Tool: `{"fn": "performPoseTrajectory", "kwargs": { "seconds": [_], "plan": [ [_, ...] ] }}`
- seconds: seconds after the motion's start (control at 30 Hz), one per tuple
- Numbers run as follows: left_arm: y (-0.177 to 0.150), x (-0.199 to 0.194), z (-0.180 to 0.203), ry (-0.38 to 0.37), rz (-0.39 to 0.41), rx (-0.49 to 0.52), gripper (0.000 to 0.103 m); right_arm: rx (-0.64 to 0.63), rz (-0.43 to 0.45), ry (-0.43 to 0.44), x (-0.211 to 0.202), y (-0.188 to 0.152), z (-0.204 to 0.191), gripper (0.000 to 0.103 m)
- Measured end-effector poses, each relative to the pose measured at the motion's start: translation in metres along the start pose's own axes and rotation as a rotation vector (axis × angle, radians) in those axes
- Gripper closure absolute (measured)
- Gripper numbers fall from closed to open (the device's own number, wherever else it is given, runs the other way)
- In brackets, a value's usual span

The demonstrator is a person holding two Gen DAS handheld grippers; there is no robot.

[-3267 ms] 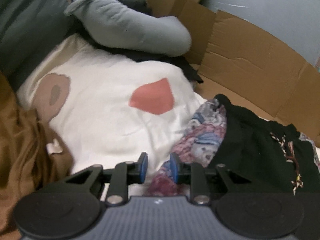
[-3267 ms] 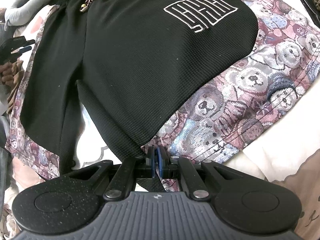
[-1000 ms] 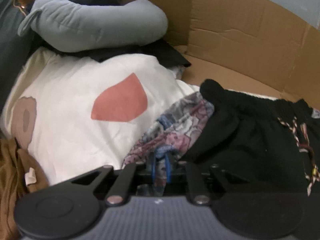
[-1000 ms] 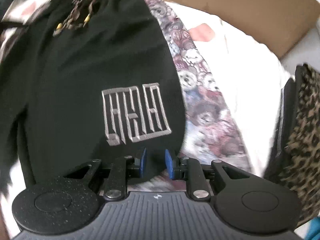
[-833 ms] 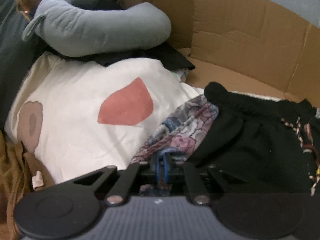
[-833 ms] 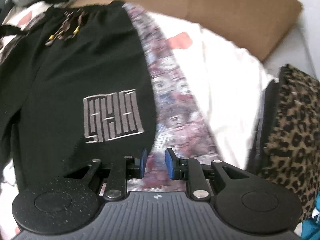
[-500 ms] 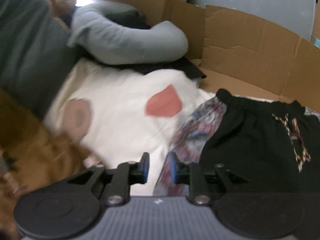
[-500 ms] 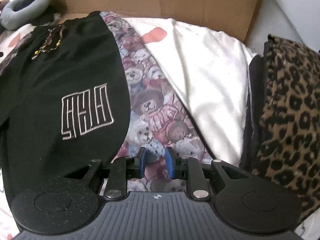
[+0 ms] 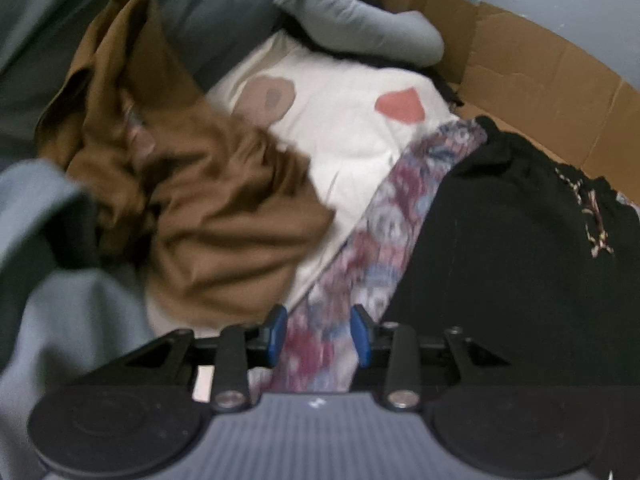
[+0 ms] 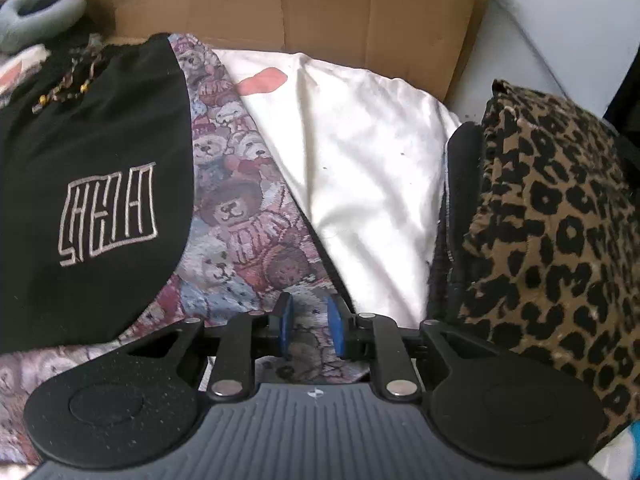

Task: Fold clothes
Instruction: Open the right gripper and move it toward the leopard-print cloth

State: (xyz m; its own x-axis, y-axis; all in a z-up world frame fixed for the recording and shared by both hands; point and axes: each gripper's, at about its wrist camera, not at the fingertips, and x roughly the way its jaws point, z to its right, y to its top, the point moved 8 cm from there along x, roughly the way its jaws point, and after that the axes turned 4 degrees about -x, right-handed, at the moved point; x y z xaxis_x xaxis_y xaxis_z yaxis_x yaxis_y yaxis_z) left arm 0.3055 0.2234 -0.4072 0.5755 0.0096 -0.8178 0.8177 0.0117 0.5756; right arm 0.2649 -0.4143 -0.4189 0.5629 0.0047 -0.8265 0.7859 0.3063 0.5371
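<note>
In the left wrist view, the left hand-held gripper [image 9: 319,334] has its blue pads spread apart with nothing between them, poised over the near end of the teddy-bear patterned cloth [image 9: 384,232], which shows as a blurred strip running from near centre up toward the far right. The black shorts [image 9: 516,248] lie on that cloth to the right, their gathered waistband and drawstring [image 9: 592,220] at the far end, so the long axis runs near to far. Left of the strip sits a white pillow [image 9: 344,120] with a pink patch, and a crumpled brown garment [image 9: 192,200] is heaped against its left side. A grey neck pillow [image 9: 360,28] lies far back, and a cardboard wall [image 9: 552,88] bounds the far right. In the right wrist view, the right hand-held gripper [image 10: 308,326] is also parted and empty, over the teddy-bear patterned cloth [image 10: 244,224]. The black shorts [image 10: 92,168] fill the left, waistband far, the outlined logo [image 10: 108,214] on the near leg, hem curving toward the near left. Bare white pillow [image 10: 360,160] lies open to the right, up to a leopard-print cushion [image 10: 560,232]; the cardboard wall [image 10: 320,8] closes the far side.
</note>
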Motion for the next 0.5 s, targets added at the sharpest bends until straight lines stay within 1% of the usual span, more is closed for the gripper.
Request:
{"fn": "performPoseTrajectory", "kwargs": {
  "seconds": [0.17, 0.23, 0.33, 0.4, 0.5],
  "plan": [
    [-0.021, -0.009, -0.011, 0.008, -0.031, 0.005, 0.066, -0.032, -0.02, -0.03, 0.004, 0.001, 0.002, 0.094],
    [-0.029, -0.01, -0.014, 0.012, -0.044, 0.022, 0.066, -0.041, -0.031, -0.039, 0.005, 0.0, 0.003, 0.099],
    [-0.039, -0.013, -0.015, 0.014, -0.053, 0.063, 0.066, -0.061, -0.054, -0.061, 0.002, 0.001, 0.003, 0.099],
    [-0.044, -0.015, -0.012, 0.003, -0.057, 0.086, 0.066, -0.065, -0.068, -0.08, -0.001, 0.001, 0.005, 0.099],
    [-0.049, -0.016, -0.005, -0.009, -0.058, 0.116, 0.066, -0.041, -0.076, -0.107, -0.011, 0.0, 0.01, 0.098]
  ]
}}
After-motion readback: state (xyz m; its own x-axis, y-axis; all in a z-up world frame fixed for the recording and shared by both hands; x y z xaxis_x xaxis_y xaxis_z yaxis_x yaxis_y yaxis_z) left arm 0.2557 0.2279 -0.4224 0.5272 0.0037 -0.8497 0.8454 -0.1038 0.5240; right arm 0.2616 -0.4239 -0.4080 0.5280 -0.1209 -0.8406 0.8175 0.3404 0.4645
